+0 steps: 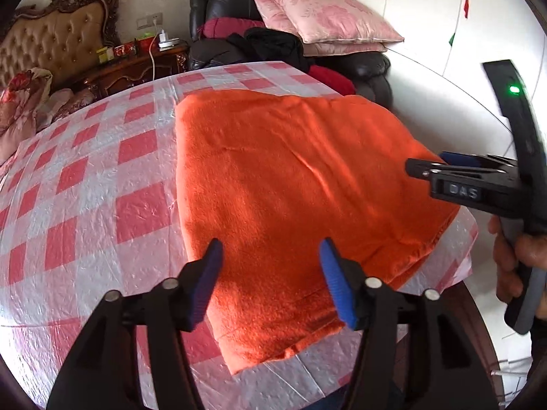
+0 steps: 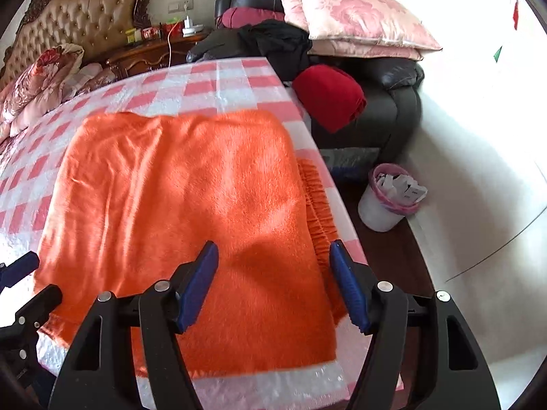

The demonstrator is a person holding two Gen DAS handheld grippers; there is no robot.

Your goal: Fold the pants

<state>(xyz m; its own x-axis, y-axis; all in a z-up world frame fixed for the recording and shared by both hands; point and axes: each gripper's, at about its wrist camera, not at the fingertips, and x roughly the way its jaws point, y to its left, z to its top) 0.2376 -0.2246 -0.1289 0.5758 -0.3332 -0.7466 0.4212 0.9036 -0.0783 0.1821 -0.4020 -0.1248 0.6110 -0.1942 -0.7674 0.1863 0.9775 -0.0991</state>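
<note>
The orange fleece pants [image 1: 290, 184] lie folded flat in a rough rectangle on the pink-and-white checked table [image 1: 85, 177]. They also show in the right wrist view [image 2: 184, 198], with the gathered waistband [image 2: 319, 212] peeking out along their right edge. My left gripper [image 1: 270, 256] is open and empty, hovering over the near left part of the pants. My right gripper [image 2: 273, 259] is open and empty over the near right part. In the left wrist view the right gripper [image 1: 420, 167] reaches in from the right over the pants' right edge.
A dark leather armchair [image 2: 386, 102] piled with pink pillows [image 2: 355, 10], black and red clothes stands behind the table. A white waste bin [image 2: 386, 201] sits on the floor at the right. A bed with tufted headboard [image 2: 75, 24] and a nightstand are at the left back.
</note>
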